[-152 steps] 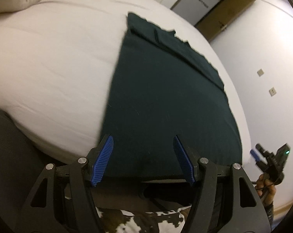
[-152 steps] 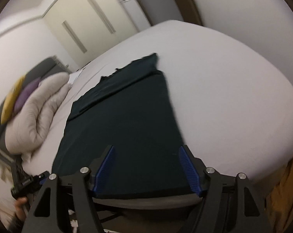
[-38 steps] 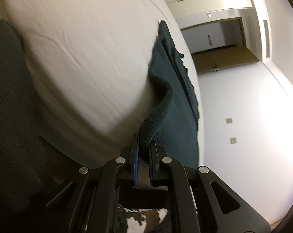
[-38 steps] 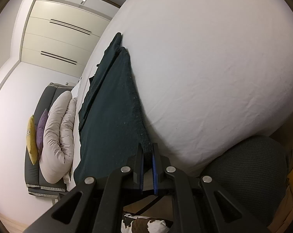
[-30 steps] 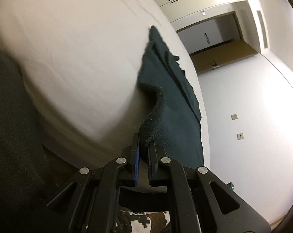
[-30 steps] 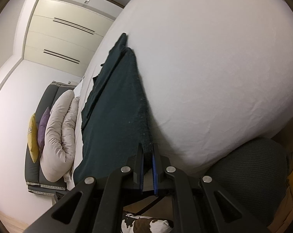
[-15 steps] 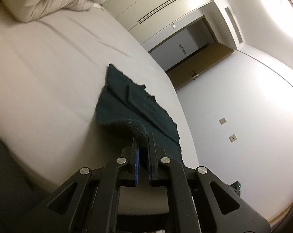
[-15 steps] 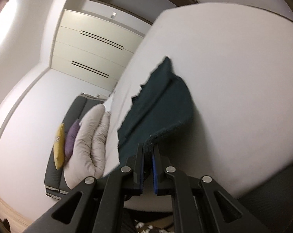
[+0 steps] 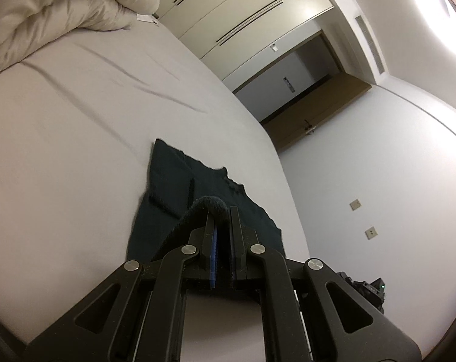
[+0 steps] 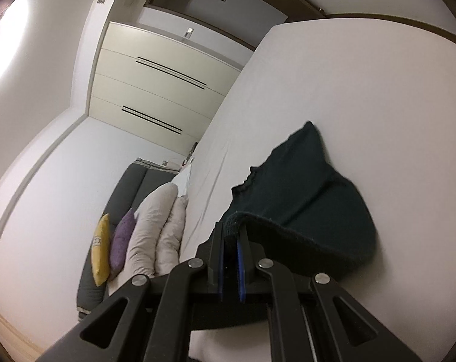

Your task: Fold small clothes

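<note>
A dark green knit garment [image 9: 170,178] lies on the white bed [image 9: 62,138]; its near hem is lifted off the sheet and curls back over the far part. My left gripper [image 9: 221,211] is shut on one corner of that hem. In the right wrist view the same garment [image 10: 303,187] arches up from the bed [image 10: 379,96], and my right gripper [image 10: 231,229] is shut on the other hem corner. The far end with the ragged neckline edge still rests flat. The folded-under part is hidden.
A rolled cream duvet [image 9: 62,15] lies at the head of the bed. A grey sofa with a yellow cushion [image 10: 101,250] and a purple cushion [image 10: 122,238] stands beside it. Wardrobe doors [image 10: 167,87] and a doorway [image 9: 303,87] are behind. The other gripper's body [image 9: 367,292] shows low right.
Both grippers have risen and moved forward over the bed, carrying the near hem with them. The garment has gone from lying flat to arching over itself.
</note>
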### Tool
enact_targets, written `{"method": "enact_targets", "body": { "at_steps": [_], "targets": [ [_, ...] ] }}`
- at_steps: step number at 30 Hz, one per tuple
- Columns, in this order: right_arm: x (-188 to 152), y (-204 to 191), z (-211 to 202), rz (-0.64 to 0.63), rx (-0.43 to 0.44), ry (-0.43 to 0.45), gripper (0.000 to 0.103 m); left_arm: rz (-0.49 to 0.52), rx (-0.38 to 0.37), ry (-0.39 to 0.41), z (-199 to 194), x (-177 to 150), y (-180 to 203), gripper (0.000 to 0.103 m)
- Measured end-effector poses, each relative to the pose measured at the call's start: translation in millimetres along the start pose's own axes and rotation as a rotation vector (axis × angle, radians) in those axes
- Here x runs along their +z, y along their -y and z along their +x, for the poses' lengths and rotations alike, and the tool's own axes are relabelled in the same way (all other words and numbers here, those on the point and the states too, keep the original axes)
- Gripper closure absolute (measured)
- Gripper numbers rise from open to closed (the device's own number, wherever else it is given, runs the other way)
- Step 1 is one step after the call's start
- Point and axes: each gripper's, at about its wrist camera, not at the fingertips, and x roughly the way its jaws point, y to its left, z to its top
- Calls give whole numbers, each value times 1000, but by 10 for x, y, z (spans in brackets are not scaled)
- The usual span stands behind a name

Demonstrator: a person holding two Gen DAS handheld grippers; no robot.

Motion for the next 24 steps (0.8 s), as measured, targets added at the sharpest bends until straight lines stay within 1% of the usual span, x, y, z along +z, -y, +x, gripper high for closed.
{"method": "enact_targets", "body": {
  "at_steps": [5, 9, 12, 16, 19, 24],
  "targets": [
    [335, -45, 467, -4, -33, 2, 95, 39, 44, -16, 569, 367, 44, 98],
    [636, -13, 858, -4, -77, 1, 95, 33, 72, -37, 1034, 673, -1, 98],
    [835, 51, 1114, -3, -114, -3, 95, 19, 105, -58, 1409, 865, -102, 98],
    [1056, 178, 1473, -3, -169, -17, 95, 4, 155, -100, 1909, 1038, -259, 98],
    [1163, 329, 1720, 18, -208, -28, 95, -7, 187, -123, 2199, 1101, -375, 98],
    [1272, 554, 2017, 47, -261, -41, 95, 15, 229, -159, 2652, 1184, -470, 98]
  ]
}}
